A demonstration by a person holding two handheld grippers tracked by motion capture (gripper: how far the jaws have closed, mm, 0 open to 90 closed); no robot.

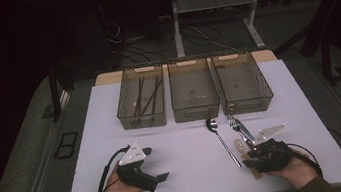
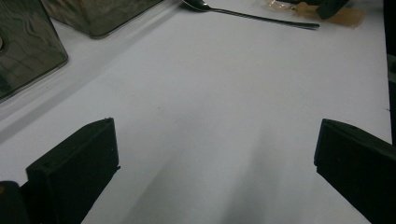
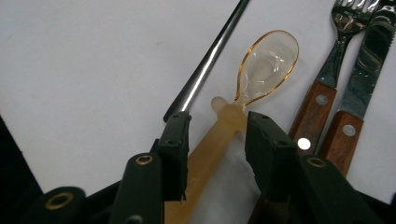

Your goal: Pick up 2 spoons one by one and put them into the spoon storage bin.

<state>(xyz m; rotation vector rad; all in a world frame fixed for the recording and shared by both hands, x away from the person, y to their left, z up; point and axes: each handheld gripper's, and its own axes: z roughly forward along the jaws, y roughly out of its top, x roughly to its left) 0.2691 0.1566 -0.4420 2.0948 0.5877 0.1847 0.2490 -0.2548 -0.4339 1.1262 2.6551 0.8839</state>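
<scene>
The white table (image 1: 188,164) carries three smoky translucent bins (image 1: 193,90) along its far edge, the leftmost holding dark sticks. Near its front right, the right gripper (image 3: 215,140) straddles the handle of a clear amber plastic spoon (image 3: 268,65), jaws part-closed with a gap still showing on one side, so the grasp looks unfinished; next comes a firm squeeze and a lift. Beside it lie a steel spoon (image 1: 221,140), a wooden-handled fork (image 3: 327,70) and knife (image 3: 362,79). The left gripper (image 2: 215,154) rests wide open, empty.
</scene>
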